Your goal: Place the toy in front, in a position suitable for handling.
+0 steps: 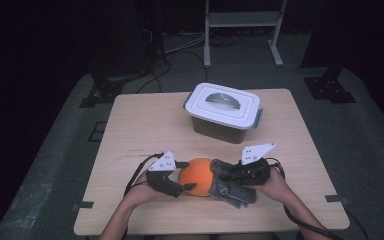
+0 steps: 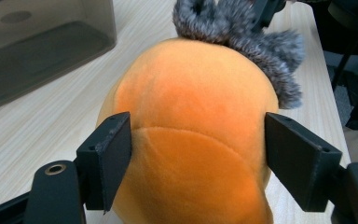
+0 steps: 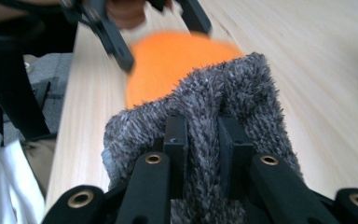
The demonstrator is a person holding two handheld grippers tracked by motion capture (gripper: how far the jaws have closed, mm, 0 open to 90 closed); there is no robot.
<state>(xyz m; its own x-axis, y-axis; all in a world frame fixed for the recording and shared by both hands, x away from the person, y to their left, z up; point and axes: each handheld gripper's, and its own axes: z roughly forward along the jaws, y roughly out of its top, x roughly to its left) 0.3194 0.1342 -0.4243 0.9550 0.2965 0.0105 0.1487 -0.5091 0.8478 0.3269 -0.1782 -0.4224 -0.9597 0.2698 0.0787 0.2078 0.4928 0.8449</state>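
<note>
We've got the right gripper (image 3: 203, 135) clamped on the grey fuzzy cloth (image 3: 242, 88), while the orange plush ball (image 2: 191, 130) sits between our left gripper's (image 2: 198, 156) parted jaws. Probably next: squeeze the ball.

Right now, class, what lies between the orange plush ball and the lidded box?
Only bare tabletop lies between the orange plush ball and the lidded box, as the high view shows.

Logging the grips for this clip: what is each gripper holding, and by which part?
The right gripper is shut on a fold of the grey fuzzy cloth. The left gripper straddles the orange plush ball, near its sides; a firm grip cannot be told.
</note>
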